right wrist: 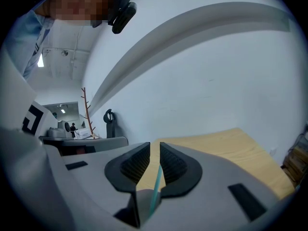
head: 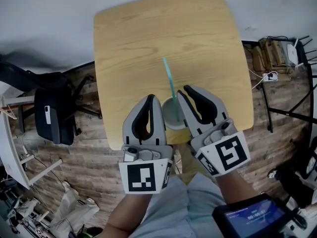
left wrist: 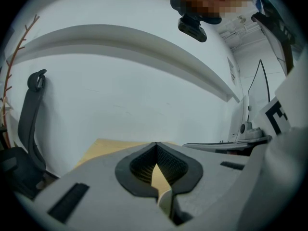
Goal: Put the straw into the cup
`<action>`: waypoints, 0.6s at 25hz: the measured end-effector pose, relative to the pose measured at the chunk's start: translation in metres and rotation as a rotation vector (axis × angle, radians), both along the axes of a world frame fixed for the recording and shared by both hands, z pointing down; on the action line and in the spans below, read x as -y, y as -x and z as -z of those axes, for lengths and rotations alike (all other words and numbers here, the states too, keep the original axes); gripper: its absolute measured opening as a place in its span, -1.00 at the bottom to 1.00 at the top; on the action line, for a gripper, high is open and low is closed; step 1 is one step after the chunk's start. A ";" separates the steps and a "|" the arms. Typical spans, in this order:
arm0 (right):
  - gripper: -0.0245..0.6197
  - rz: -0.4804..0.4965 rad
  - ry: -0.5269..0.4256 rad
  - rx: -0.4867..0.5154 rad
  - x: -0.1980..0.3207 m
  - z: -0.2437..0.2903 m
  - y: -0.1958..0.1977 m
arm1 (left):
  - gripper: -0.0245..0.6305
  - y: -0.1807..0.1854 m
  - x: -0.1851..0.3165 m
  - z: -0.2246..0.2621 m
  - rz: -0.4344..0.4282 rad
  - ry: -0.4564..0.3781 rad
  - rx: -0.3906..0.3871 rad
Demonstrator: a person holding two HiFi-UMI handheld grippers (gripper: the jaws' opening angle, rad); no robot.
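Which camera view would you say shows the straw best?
The head view: the teal straw shows nearly whole, leaning out of the cup on the table. The right gripper view catches only a short stretch between its jaws; the left gripper view shows none.

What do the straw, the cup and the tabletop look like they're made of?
Straw: probably plastic; it is thin, smooth, straight and an even teal.
Cup: pale, milky white with a plain smooth wall; it could be plastic or paper, the view leaves that open.
Tabletop: wood or a wood-look laminate; light tan, with visible grain lines and a matte finish.
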State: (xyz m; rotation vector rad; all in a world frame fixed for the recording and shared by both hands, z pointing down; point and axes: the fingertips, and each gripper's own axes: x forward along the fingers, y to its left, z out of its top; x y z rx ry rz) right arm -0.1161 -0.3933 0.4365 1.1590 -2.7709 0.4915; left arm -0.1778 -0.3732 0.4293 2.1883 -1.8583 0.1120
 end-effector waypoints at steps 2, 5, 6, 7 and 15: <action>-0.74 -0.006 -0.018 0.009 0.000 0.010 -0.001 | -0.93 -0.002 -0.001 0.009 -0.004 -0.018 0.002; -0.74 -0.010 -0.047 0.017 -0.007 0.029 -0.003 | -0.93 -0.004 -0.007 0.028 -0.007 -0.047 -0.001; -0.75 -0.011 -0.061 0.019 -0.009 0.037 -0.003 | -0.93 -0.005 -0.009 0.035 -0.009 -0.061 0.000; -0.77 -0.014 -0.080 0.022 -0.011 0.046 -0.003 | -0.93 -0.005 -0.010 0.043 -0.013 -0.080 0.002; -0.91 -0.032 -0.240 0.039 -0.031 0.122 0.001 | -0.93 -0.010 -0.027 0.113 -0.049 -0.226 0.008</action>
